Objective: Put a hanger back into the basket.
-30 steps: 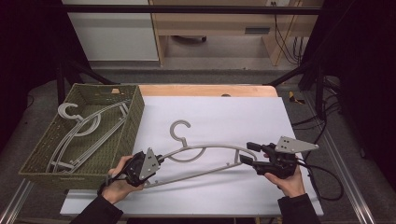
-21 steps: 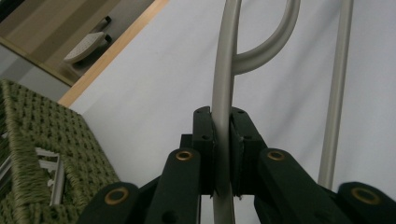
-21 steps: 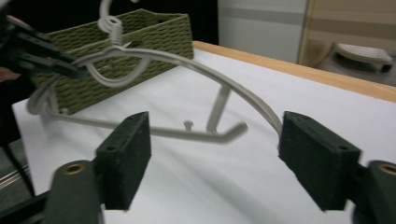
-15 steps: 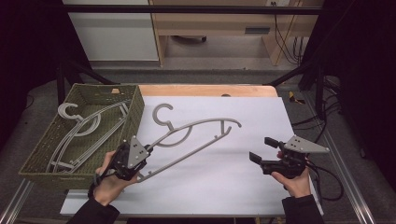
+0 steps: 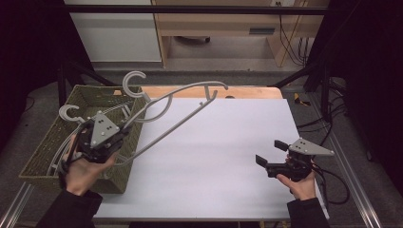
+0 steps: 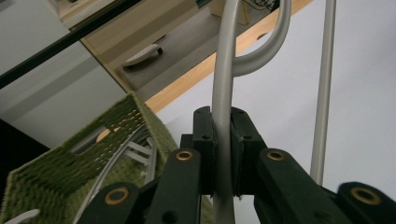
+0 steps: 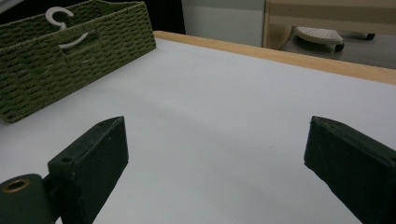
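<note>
The left hand-held gripper [image 5: 110,137] is clamped on a grey hanger [image 5: 180,107], lifted beside the green basket [image 5: 45,156]. The right hand-held gripper [image 5: 271,154] has its jaws apart above the desk [image 5: 228,142].

One basket [image 5: 43,156]. One table [image 5: 223,161]. Two grippers: left [image 5: 102,137], right [image 5: 271,154]. Hangers: one [image 5: 180,111] lifted, at least one more [image 5: 71,113] in the basket; exact number inside cannot be told. Two hands: left [image 5: 83,173], right [image 5: 302,185].
</note>
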Tool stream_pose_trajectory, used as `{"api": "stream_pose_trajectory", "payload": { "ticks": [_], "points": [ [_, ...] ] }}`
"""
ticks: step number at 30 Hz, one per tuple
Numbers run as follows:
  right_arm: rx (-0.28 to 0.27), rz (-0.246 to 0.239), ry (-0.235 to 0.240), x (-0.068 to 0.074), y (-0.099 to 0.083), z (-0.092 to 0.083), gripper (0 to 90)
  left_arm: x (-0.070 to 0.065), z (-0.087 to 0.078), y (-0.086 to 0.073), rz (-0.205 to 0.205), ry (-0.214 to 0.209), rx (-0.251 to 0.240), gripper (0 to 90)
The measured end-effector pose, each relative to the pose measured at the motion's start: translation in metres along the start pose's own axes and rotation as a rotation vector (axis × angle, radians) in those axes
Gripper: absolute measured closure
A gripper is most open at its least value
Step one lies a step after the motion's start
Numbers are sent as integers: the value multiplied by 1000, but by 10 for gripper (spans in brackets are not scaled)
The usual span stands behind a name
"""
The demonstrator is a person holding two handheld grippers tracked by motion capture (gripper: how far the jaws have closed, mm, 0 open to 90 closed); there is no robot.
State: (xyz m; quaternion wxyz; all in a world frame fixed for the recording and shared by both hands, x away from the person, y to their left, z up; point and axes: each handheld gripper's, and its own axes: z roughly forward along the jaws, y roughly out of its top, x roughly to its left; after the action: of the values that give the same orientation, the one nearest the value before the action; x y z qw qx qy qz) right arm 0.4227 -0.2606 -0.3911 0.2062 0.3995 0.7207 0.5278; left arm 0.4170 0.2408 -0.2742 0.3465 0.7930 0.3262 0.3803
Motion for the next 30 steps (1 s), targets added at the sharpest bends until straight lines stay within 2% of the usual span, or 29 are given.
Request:
{"api": "stream_pose_trajectory", "payload": {
  "ticks": [6, 15, 24, 30],
  "points": [
    [-1, -3, -5, 0, 0, -2, 54, 29, -4, -6, -46, 34, 25, 826],
    [3, 1, -12, -1, -1, -2, 48, 70, -9, -26, -128, 93, 44, 825],
    [15, -2, -3, -1, -1, -1, 46, 106, -10, -55, -152, 151, 95, 826],
    [17, -3, -4, -1, -1, -1, 43, 125, -7, -74, -144, 166, 134, 826]
  ]
}}
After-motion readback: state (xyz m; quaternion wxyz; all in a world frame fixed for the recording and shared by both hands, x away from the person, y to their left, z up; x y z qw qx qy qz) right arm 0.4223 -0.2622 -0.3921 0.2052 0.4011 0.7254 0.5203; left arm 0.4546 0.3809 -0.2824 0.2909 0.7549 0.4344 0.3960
